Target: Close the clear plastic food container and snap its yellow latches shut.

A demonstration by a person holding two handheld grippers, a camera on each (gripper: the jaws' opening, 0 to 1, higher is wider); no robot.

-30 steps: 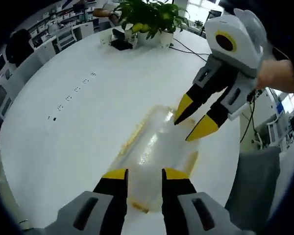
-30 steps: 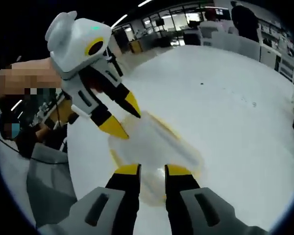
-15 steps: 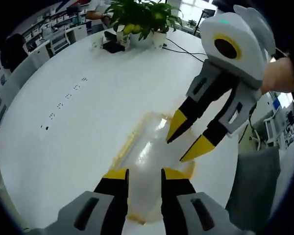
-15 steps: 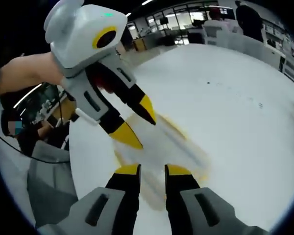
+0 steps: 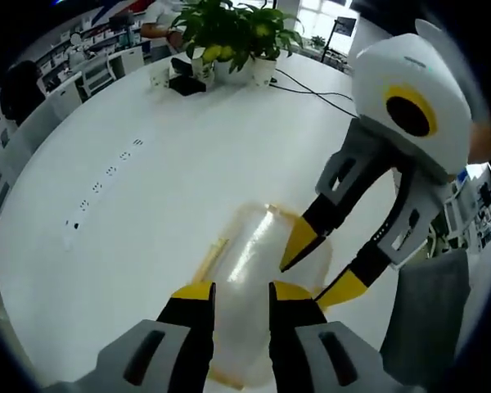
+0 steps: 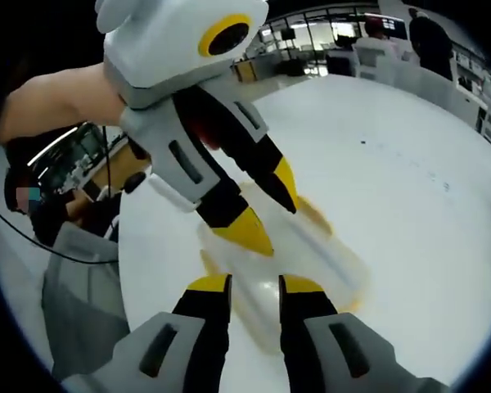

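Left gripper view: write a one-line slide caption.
Two open grippers, left and right, over a clear container on a white table.

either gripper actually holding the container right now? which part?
Nothing held. Both the left gripper and right gripper stand open over the clear container, jaws apart with no latch or lid between them.

my left tongs and right tongs look alike: black jaws tipped yellow, grey slotted bases, rounded white housing with a yellow-ringed dark circle.

container: clear, yellow rim | fingers: black, yellow tips | table: white
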